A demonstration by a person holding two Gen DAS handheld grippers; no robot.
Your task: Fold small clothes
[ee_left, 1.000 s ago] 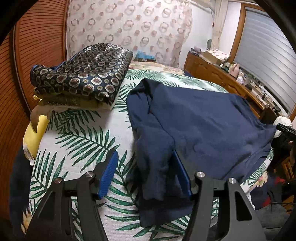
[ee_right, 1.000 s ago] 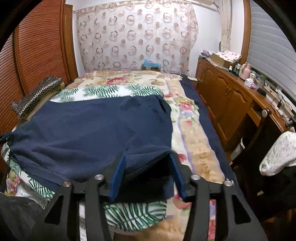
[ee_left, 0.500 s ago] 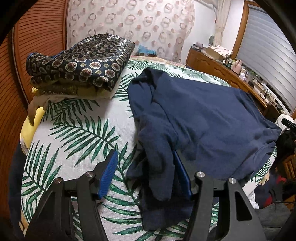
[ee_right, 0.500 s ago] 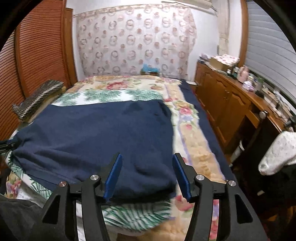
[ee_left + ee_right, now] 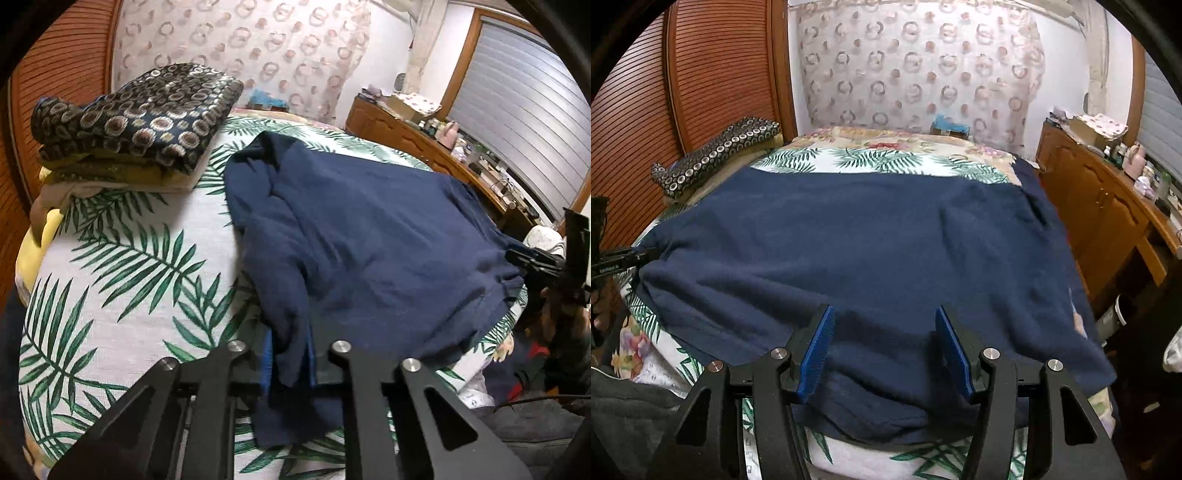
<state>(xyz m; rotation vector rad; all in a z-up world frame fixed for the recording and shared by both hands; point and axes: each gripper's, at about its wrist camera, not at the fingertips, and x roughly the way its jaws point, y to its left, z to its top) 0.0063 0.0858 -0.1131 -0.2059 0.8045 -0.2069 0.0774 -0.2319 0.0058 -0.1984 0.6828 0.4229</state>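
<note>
Between the blue pads of the left gripper [image 5: 290, 363] sits a bunched-up corner of the dark blue soft shirt [image 5: 369, 236], and the jaws are closing on it, with the pads pressing the cloth from both sides. Over on the other side, the right gripper [image 5: 884, 350] has its blue pads spread wide apart above the near edge of the same shirt, and they are not squeezing anything. Most of the shirt lies spread flat across the bed with the white sheet printed with green palm leaves [image 5: 122, 266], and its near edge hangs over the side of the bed. Beside the shirt, a little apart, sits a stack of folded clothes with a dark ring-patterned cloth on top [image 5: 136, 122]. Behind the bed hangs a pale curtain with pink rings [image 5: 916, 66].
</note>
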